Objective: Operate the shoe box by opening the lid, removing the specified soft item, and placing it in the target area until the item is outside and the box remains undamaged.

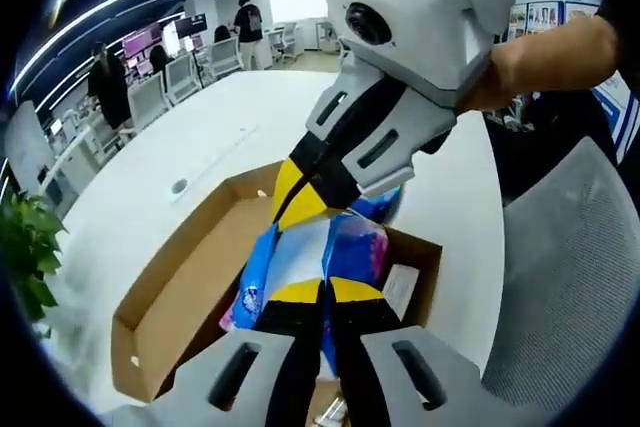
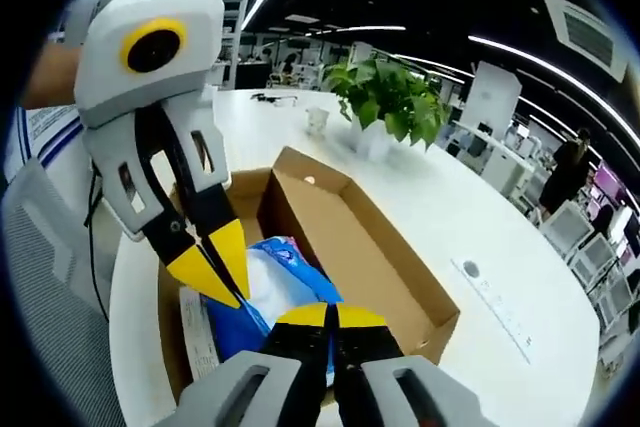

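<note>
The shoe box (image 2: 340, 237) stands open on the white desk (image 2: 480, 237). The soft blue packet (image 1: 350, 247) lies inside. Left gripper (image 1: 323, 292) and right gripper (image 2: 334, 319): fingers narrow, tips together, over the packet. The packet likely handles light, limp and slick; grip a bunched fold toward 12 o'clock.

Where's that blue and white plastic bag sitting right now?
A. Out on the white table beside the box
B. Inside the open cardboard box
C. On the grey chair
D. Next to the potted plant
B: the bag lies down between the brown walls of the open box, with both grippers' yellow tips poised over it.
</note>
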`<action>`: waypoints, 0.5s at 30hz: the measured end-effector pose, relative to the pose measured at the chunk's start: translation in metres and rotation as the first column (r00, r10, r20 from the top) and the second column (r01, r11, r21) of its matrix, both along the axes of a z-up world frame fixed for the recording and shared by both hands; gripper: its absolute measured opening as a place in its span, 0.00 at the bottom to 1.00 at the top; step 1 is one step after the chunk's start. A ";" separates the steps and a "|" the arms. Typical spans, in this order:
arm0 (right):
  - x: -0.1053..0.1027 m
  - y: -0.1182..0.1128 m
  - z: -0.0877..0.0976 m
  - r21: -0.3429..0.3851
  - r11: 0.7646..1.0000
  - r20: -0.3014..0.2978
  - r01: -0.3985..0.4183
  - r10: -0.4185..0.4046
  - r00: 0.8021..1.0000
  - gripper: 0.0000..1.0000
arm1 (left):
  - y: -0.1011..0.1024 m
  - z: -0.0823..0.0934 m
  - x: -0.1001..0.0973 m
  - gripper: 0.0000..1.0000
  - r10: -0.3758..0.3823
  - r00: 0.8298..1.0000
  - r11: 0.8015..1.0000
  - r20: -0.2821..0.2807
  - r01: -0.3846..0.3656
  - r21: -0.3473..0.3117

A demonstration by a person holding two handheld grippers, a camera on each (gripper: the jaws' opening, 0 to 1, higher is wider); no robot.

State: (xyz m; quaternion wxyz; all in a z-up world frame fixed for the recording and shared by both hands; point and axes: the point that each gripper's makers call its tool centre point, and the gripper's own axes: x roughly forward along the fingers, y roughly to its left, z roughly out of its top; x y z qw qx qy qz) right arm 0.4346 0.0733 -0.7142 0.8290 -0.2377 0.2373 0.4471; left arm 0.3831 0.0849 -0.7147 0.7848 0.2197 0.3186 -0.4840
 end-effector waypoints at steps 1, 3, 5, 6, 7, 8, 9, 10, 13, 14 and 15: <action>0.000 0.000 0.001 0.001 1.000 0.001 0.000 0.000 1.000 0.00 | 0.000 0.002 0.000 0.00 -0.004 1.000 1.000 0.002 0.004 0.000; 0.000 0.001 0.005 0.004 1.000 0.004 -0.003 0.003 1.000 0.00 | -0.001 0.007 0.000 0.00 -0.008 1.000 1.000 0.008 0.008 -0.002; -0.001 0.001 0.010 0.006 1.000 0.007 -0.006 0.006 1.000 0.00 | -0.001 0.012 -0.001 0.00 -0.016 1.000 1.000 0.008 0.016 -0.001; -0.002 0.001 0.012 0.005 1.000 0.011 -0.009 0.009 1.000 0.00 | -0.001 0.014 -0.001 0.00 -0.020 1.000 1.000 0.013 0.020 -0.001; -0.002 0.001 0.014 0.005 1.000 0.011 -0.010 0.010 1.000 0.00 | -0.001 0.016 -0.001 0.00 -0.020 1.000 1.000 0.012 0.021 -0.003; -0.001 0.001 0.016 0.007 1.000 0.012 -0.011 0.011 1.000 0.00 | -0.002 0.019 -0.001 0.00 -0.023 1.000 1.000 0.015 0.024 -0.005; -0.001 0.001 0.018 0.007 1.000 0.015 -0.013 0.013 1.000 0.00 | -0.002 0.021 -0.001 0.00 -0.026 1.000 1.000 0.014 0.026 -0.007; -0.001 0.001 0.020 0.007 1.000 0.017 -0.014 0.014 1.000 0.00 | -0.003 0.023 -0.002 0.00 -0.030 0.999 1.000 0.016 0.030 -0.007; -0.002 -0.001 0.026 0.007 1.000 0.023 -0.018 0.018 1.000 0.00 | -0.005 0.029 -0.003 0.00 -0.040 0.999 0.999 0.024 0.040 -0.008; -0.002 -0.001 0.027 0.006 1.000 0.026 -0.019 0.019 0.999 0.00 | -0.005 0.030 -0.004 0.00 -0.042 0.999 0.999 0.025 0.043 -0.010; -0.002 -0.001 0.028 0.006 1.000 0.027 -0.020 0.020 0.999 0.00 | -0.006 0.031 -0.003 0.00 -0.043 0.999 0.999 0.026 0.044 -0.012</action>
